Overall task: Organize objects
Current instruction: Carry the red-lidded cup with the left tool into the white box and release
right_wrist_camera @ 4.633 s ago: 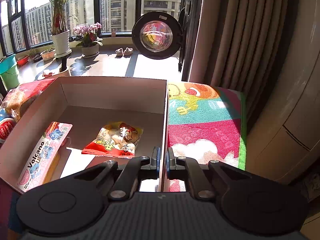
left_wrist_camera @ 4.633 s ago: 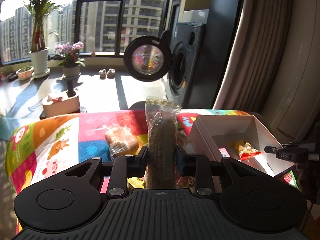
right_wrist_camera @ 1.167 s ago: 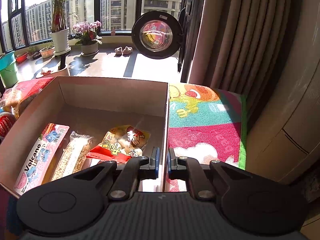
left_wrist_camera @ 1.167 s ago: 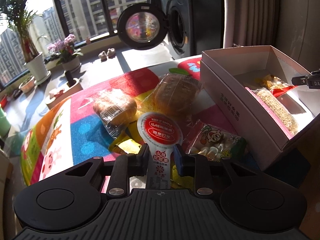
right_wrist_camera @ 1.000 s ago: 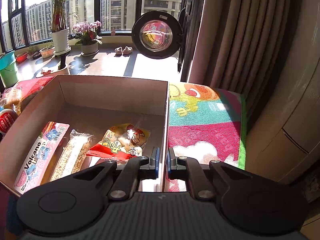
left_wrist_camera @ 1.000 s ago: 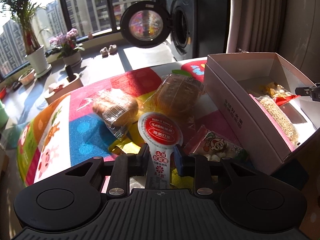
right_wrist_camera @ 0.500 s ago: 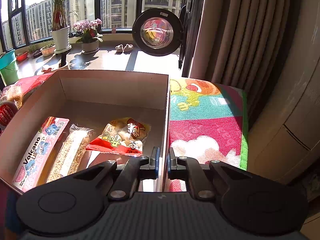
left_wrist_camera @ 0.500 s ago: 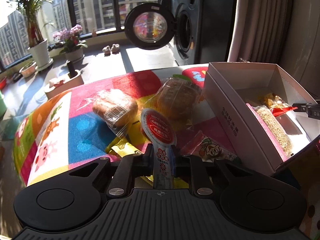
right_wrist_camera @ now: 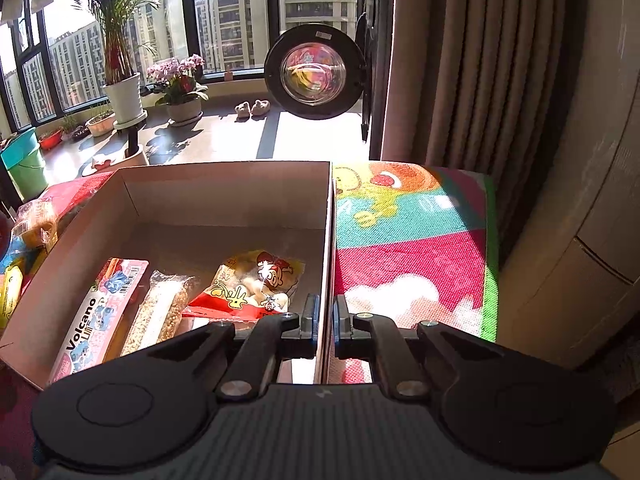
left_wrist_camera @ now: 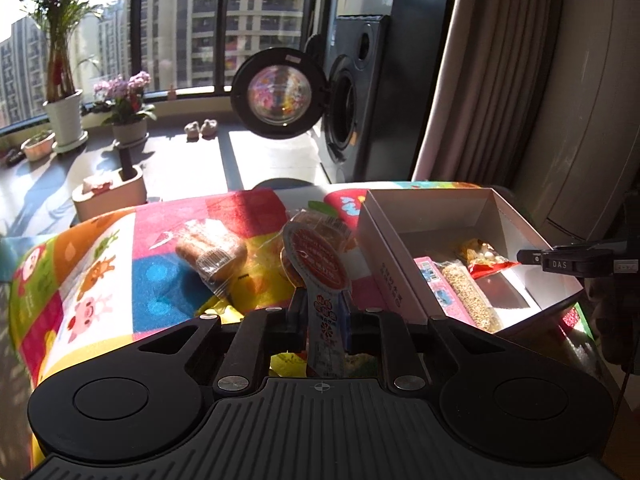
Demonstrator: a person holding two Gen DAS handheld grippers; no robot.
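Observation:
My left gripper is shut on a red-and-white round-topped snack pack, held upright above the colourful mat. To its right stands the open white box, holding a pink Volcano pack, a grain bar pack and a red-yellow snack bag. My right gripper is shut on the box's right wall. In the right wrist view the box holds the Volcano pack, the grain pack and the snack bag.
Wrapped bread and a wrapped bun, partly behind the held pack, lie on the mat. A yellow packet sits near my left fingers. Beyond are a washing machine with its door open, plant pots and curtains.
The left gripper has lifted and swung right toward the box with the round-topped pack. Earlier it held a dark grain pack; a grain pack now lies in the box. The right gripper stays on the wall.

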